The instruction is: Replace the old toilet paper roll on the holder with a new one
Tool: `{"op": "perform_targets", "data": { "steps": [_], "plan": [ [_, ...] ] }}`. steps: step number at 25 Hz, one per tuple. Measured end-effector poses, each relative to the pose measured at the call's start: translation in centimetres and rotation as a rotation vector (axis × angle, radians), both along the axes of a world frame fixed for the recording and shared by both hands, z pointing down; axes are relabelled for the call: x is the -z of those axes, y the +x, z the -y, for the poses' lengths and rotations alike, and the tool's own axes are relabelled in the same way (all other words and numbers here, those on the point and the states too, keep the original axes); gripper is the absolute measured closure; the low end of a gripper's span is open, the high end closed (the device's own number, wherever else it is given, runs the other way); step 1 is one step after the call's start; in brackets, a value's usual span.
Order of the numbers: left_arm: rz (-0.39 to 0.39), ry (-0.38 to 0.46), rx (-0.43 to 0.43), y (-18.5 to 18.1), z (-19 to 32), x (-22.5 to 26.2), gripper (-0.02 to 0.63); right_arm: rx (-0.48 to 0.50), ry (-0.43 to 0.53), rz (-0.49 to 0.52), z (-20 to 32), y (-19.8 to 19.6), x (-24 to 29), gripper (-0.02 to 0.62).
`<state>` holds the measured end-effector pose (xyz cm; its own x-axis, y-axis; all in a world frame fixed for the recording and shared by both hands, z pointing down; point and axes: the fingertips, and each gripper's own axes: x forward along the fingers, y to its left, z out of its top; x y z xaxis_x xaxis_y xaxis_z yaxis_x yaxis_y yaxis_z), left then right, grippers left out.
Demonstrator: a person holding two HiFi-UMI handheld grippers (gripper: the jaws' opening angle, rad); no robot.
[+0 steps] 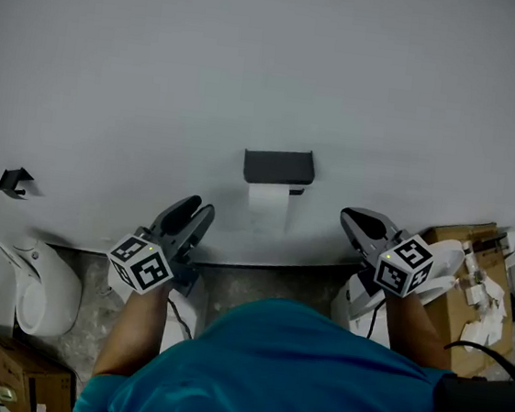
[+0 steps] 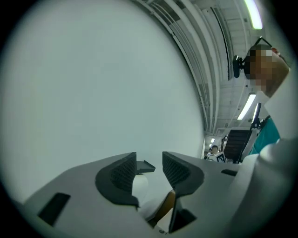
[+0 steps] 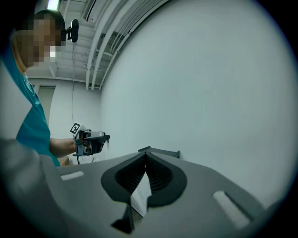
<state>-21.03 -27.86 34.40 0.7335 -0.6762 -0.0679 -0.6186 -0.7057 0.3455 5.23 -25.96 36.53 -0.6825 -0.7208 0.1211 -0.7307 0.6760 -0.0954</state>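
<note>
Ahead, boxy black holder (image 1: 278,167) w/ limp white paper sheet (image 1: 267,203), smooth pale wall (image 1: 255,62).

The black cover of the holder (image 1: 279,166) hides the top of the toilet paper roll (image 1: 268,204), and how full it is cannot be told. In the left gripper view the left tongs (image 2: 149,163) cover all but a corner of the holder. In the right gripper view the right tongs (image 3: 145,158) leave only its top edge showing. A black wall fitting (image 1: 15,181) left of the holder is too small to identify. Below the holder, the person's teal shirt (image 1: 302,381) blocks most of the floor (image 1: 248,287). The cardboard box (image 1: 456,315) to the holder's right sits partly behind the right tongs.
</note>
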Motion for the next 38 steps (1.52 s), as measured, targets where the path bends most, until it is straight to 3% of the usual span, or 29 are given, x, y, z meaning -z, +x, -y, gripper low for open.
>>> {"op": "perform_targets", "data": {
  "steps": [4, 6, 16, 38],
  "plan": [
    [-0.058, -0.019, -0.012, -1.5, -0.3, 0.3, 0.564, -0.016, 0.001, 0.023, 0.4, -0.9, 0.7, 0.594],
    [-0.054, -0.02, -0.006, -2.1, -0.7, 0.0, 0.597, -0.025, -0.002, 0.038, 0.7, -1.2, 0.9, 0.594],
    [-0.027, -0.001, -0.002, -2.4, -0.4, 0.3, 0.598, -0.028, -0.01, 0.07, 2.3, -1.0, 1.5, 0.595],
    [0.029, 0.008, -0.062, -0.1, -0.2, -0.3, 0.598, -0.033, 0.001, -0.031, 2.7, -0.6, 0.5, 0.595]
  ]
}}
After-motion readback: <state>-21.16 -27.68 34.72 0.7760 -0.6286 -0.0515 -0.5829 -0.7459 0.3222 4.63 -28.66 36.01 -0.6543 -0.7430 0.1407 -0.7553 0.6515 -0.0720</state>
